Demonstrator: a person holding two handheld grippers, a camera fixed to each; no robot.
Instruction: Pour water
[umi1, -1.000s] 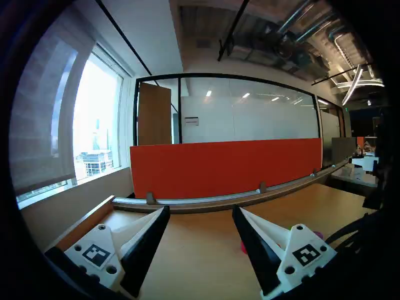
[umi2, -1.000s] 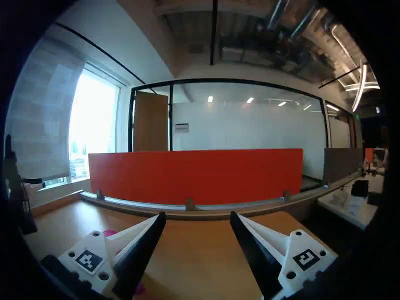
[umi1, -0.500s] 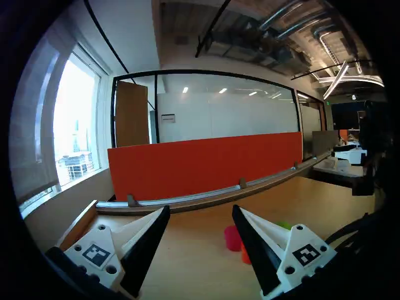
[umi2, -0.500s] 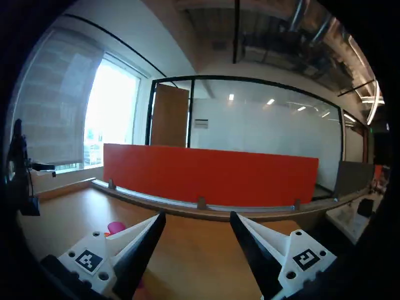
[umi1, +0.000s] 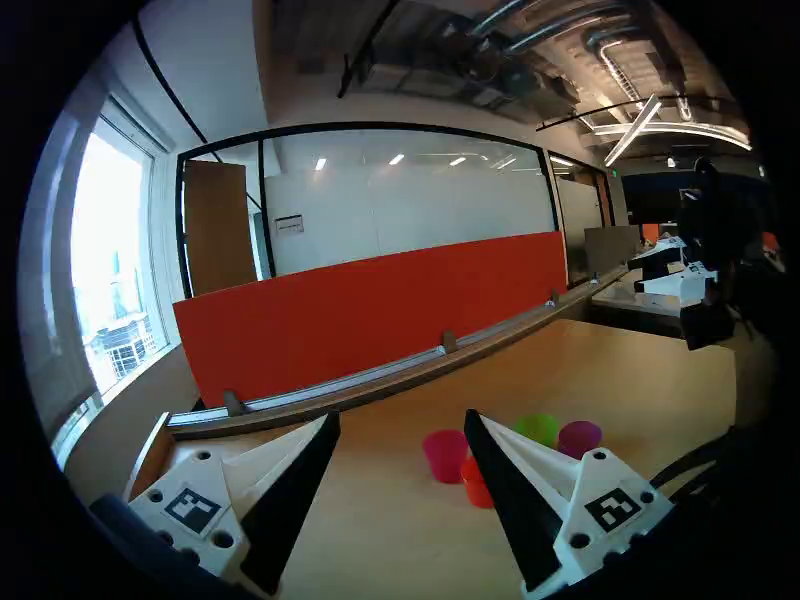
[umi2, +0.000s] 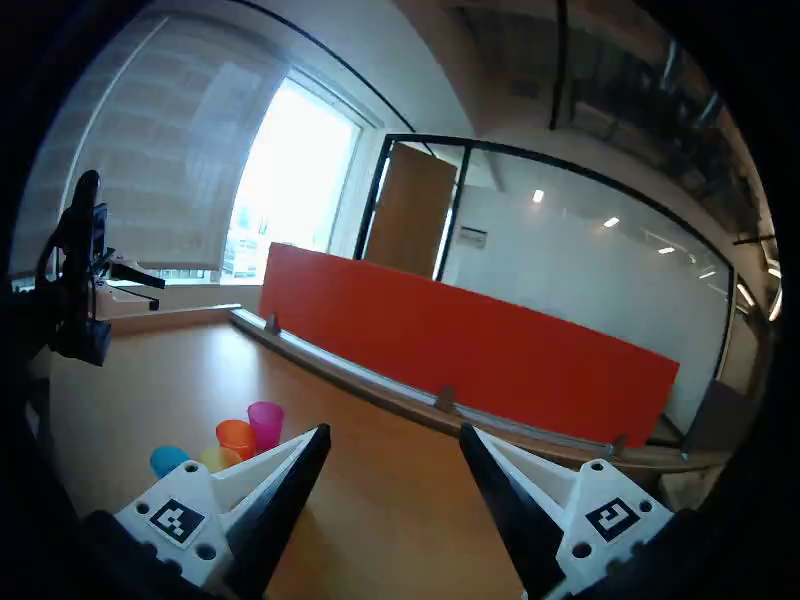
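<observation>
- Left gripper (umi1: 400, 415) and right gripper (umi2: 392, 428): fingers (umi1: 295, 478) wide apart, holding nothing.
- Cups (umi1: 445, 455) stand upright on the counter (umi1: 620, 370), just ahead-right of the left gripper, off to the right gripper's left.
- Left looks nearer, I'd say.

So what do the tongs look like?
Both tongs match: the left tongs and right tongs each have two pointed white fingers with black inner faces, and a square black-and-white marker on each finger's base, ringed by small holes.

Office, orange desk divider (umi1: 370, 310), glass partition (umi1: 420, 205) (open ceiling (umi1: 450, 50))
</observation>
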